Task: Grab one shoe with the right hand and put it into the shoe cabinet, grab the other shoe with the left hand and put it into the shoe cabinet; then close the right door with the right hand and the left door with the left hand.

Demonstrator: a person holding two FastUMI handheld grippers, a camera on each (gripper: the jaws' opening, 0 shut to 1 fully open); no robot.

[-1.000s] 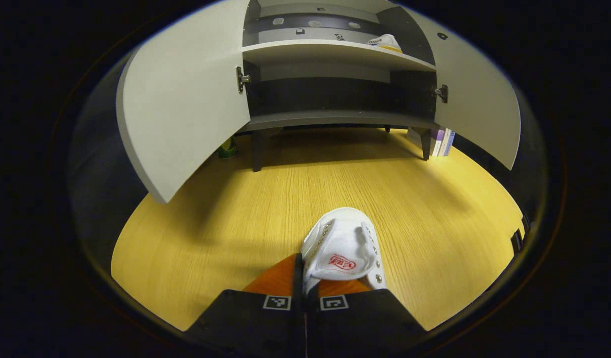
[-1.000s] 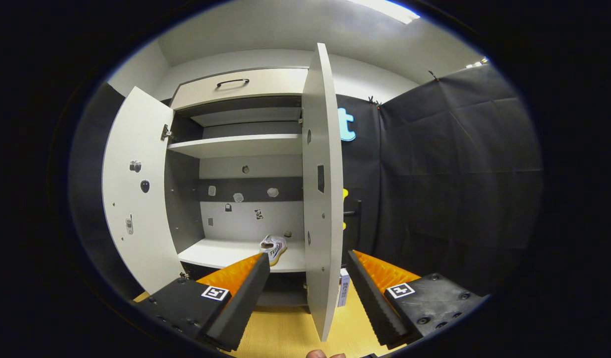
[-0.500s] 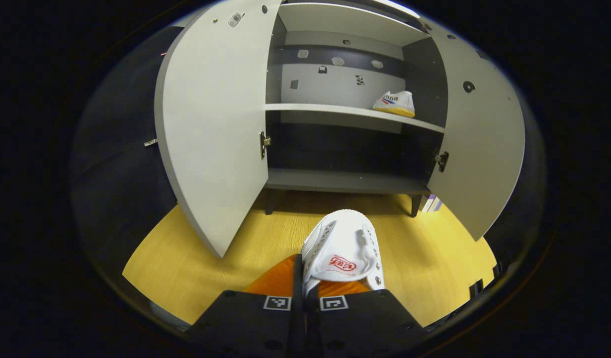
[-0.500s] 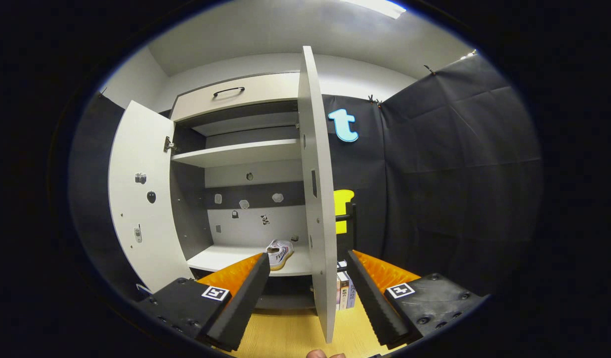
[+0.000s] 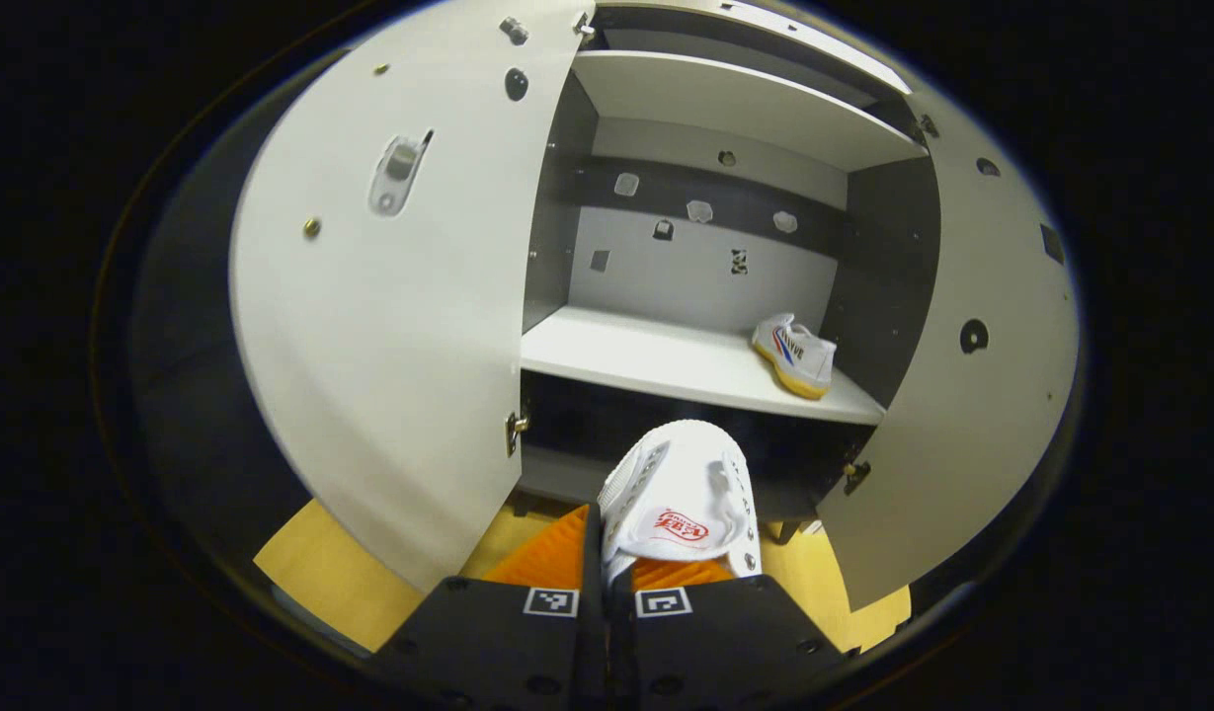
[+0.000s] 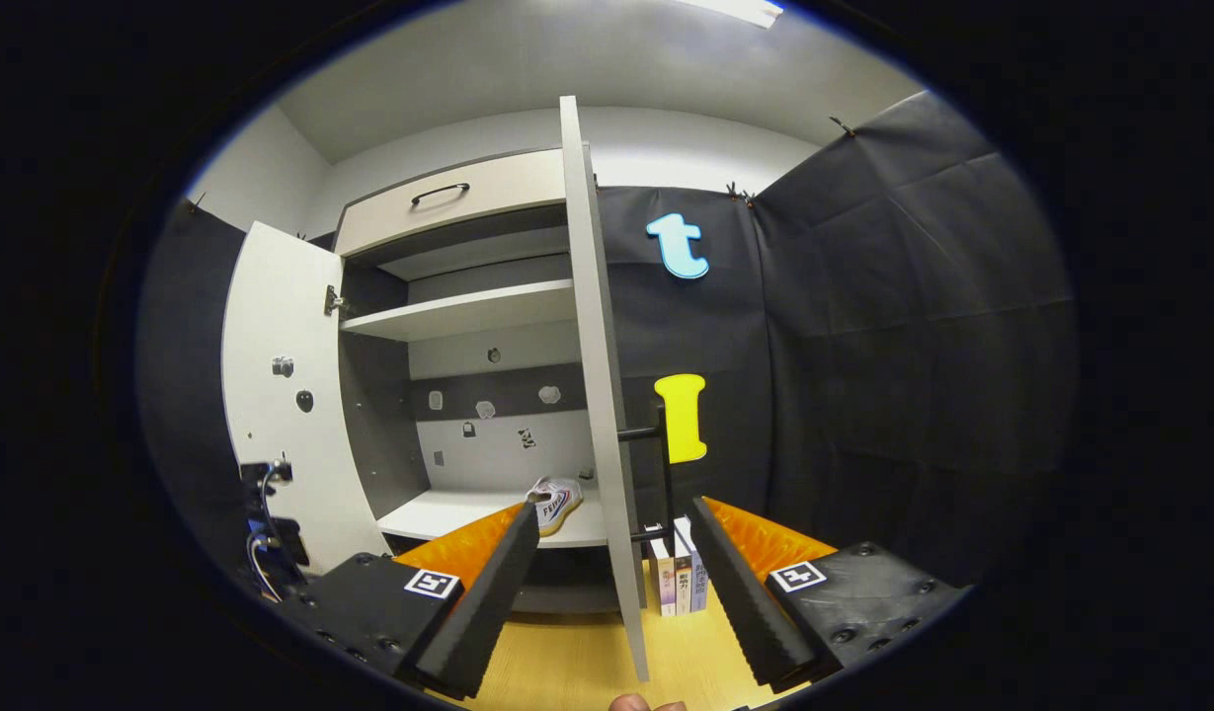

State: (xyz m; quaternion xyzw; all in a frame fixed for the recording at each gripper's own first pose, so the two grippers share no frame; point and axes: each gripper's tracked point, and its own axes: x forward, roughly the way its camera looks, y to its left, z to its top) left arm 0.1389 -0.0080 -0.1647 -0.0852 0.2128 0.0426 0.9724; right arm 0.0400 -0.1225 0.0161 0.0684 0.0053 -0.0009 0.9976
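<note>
Left gripper view: I have the left gripper (image 5: 607, 578) clamped, both fingers pinching the heel of a white canvas shoe with a red tongue logo (image 5: 682, 502); toe points at 12 o'clock toward the grey two-door shoe cabinet (image 5: 725, 99).
First shoe: a white sneaker with red and blue side stripes and a tan sole (image 5: 794, 355) lies on the pale lower shelf (image 5: 656, 357) at 1 o'clock, near the cabinet's right wall. I judge that step done.
Second shoe: in my grip, in front of the shelf's front edge, not yet inside.
Right gripper view: the right gripper (image 6: 611, 583) has its fingers spread wide, nothing between them, astride the edge-on grey right door (image 6: 597, 395) at 12 o'clock.
Doors: the grey left door (image 5: 389, 296) and the right door both stand open. Left to do, as I judge: seat this shoe, shut right, then left.
Hard to make out: the held shoe's sole and heel behind my fingers; the dark space under the shelf; the small marks on the cabinet's back panel (image 5: 686, 267); the upright books (image 6: 674, 578) beside the cabinet, partly hidden.
</note>
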